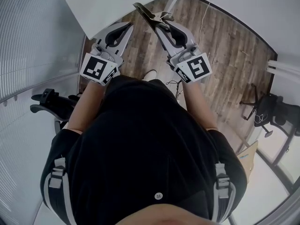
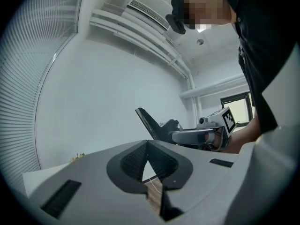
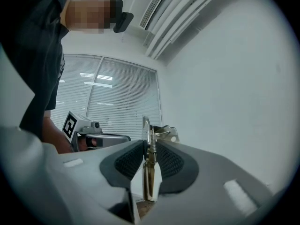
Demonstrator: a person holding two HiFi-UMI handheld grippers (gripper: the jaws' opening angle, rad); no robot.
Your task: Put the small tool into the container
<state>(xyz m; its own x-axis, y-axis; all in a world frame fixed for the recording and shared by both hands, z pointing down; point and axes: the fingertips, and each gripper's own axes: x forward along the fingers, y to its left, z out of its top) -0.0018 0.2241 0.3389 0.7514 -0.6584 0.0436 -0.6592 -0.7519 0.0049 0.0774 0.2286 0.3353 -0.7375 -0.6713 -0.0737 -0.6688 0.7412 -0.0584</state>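
Gripped small metal implement [image 1: 151, 15] in right tool [image 1: 161, 27], upper centre of head view, above floor [image 1: 225, 41]. Had left tool [image 1: 125, 31] pinched together, empty. Saw no container; judged placement not yet done.

The head view looks steeply down from above the person [image 1: 140, 139], past the chest to the left gripper [image 1: 126, 27] and right gripper [image 1: 159, 26] held out ahead, with the wooden floor [image 1: 225, 55] beyond and a table [image 1: 93, 3] corner at far left. Each gripper view sits close behind its own fingers, facing roughly level. The left one looks over its fingers [image 2: 133, 161] at a white wall [image 2: 108, 102], the right one over its fingers [image 3: 129, 161] at window blinds [image 3: 122, 102]. Each catches the other gripper and the person's upper body.
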